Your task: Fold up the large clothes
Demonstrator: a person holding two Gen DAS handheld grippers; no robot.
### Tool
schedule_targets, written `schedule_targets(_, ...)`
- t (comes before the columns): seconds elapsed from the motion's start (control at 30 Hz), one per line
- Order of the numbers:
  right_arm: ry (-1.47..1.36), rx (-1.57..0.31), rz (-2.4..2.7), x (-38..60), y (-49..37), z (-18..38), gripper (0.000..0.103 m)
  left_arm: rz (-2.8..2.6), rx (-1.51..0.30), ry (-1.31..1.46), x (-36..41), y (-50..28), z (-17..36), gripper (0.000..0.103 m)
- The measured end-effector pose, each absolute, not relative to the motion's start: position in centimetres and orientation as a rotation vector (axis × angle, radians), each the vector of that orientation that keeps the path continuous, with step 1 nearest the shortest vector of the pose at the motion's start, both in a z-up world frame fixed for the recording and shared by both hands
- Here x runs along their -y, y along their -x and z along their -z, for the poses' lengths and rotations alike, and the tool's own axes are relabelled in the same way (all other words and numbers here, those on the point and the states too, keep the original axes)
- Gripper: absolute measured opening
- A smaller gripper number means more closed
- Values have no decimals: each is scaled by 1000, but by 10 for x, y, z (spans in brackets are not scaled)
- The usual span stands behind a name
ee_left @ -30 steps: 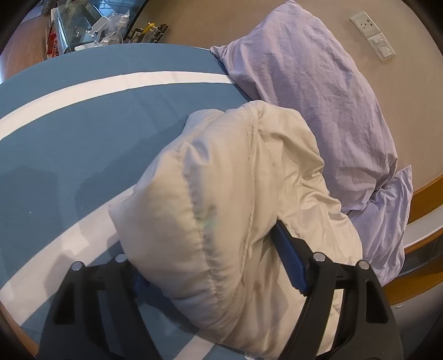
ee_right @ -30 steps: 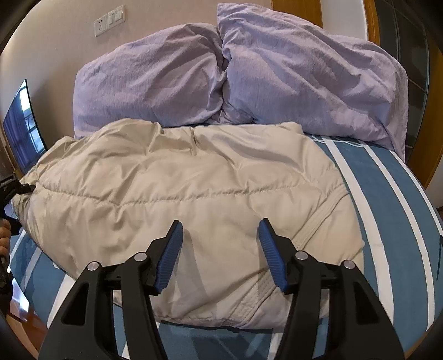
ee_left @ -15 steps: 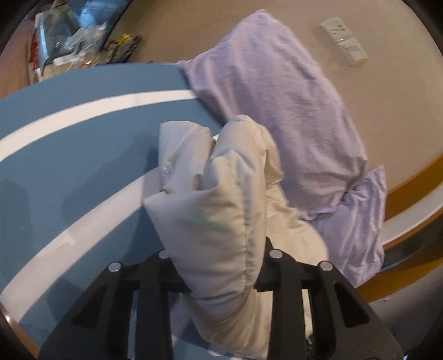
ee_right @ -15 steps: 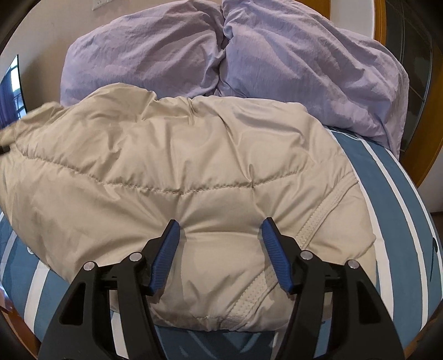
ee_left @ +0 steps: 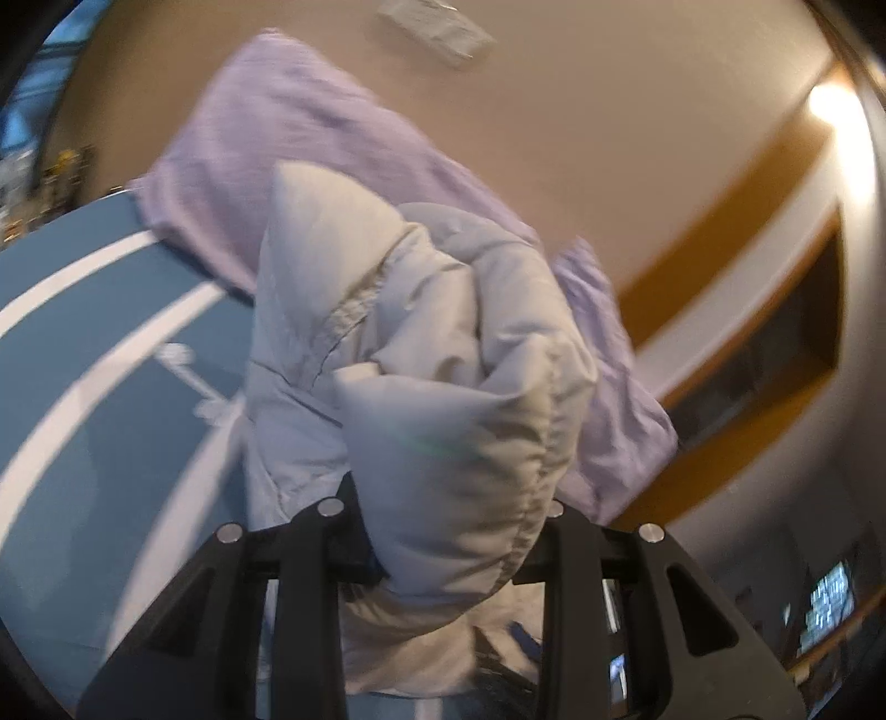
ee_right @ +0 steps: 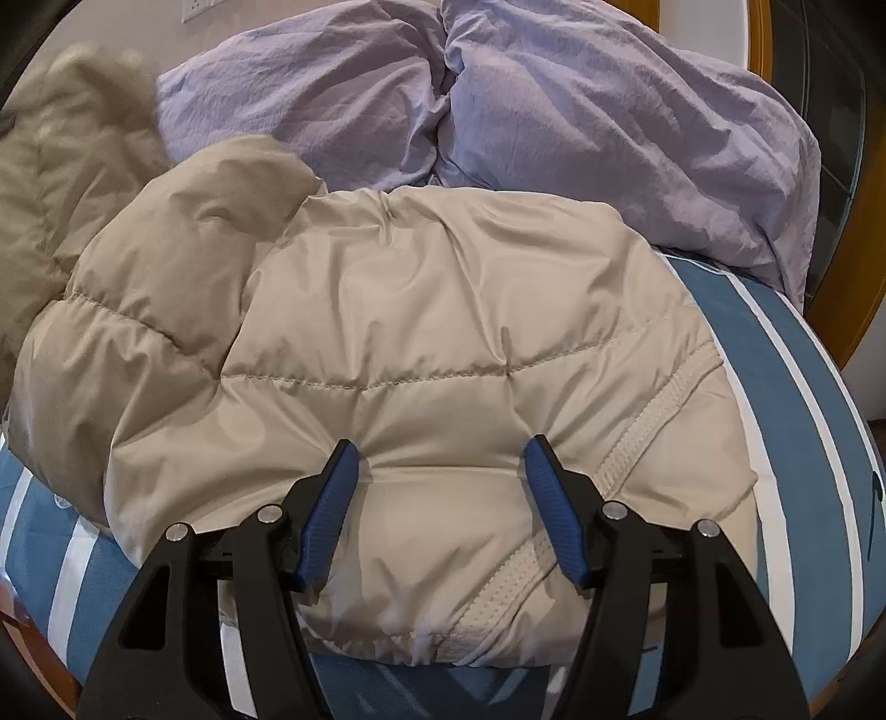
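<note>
Two lilac pillows (ee_right: pixel 498 111), blue-striped bed (ee_right: pixel 803 399), beige wall (ee_left: pixel 609 138)

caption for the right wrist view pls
Open right gripper pressing on a beige puffer jacket spread on a striped bed.

No legible text, label, brand, number or sign is found in either view. A bright screen (ee_left: pixel 830 601) is seen at the lower right of the left wrist view (blurred, its content cannot be read), and nothing is printed on the wall plate (ee_right: pixel 195 6) in the right wrist view.
</note>
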State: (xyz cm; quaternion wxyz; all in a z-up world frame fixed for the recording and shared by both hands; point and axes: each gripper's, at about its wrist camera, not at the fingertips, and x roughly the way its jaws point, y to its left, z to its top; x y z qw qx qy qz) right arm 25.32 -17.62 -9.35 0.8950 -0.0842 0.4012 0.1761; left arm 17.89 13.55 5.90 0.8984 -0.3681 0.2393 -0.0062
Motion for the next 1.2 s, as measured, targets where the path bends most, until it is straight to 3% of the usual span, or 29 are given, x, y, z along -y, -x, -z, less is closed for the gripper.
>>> schedule_targets(0.3, 131, -836, -406, 187, -256, 88, 65, 224, -558, 596, -32, -212, -72, 30)
schedule_targets(0.9, 19, -756, -400, 273, -250, 65, 64, 298, -778, 291, 110, -281, -22, 35)
schedule_targets(1.13, 0, -758, -358, 297, -246, 67, 64, 303, -831, 224, 147, -283, 2, 42)
schedule_targets(1.2, -13, -759, -340, 306, -243, 68, 64, 298, -831, 204, 153, -281, 2, 49)
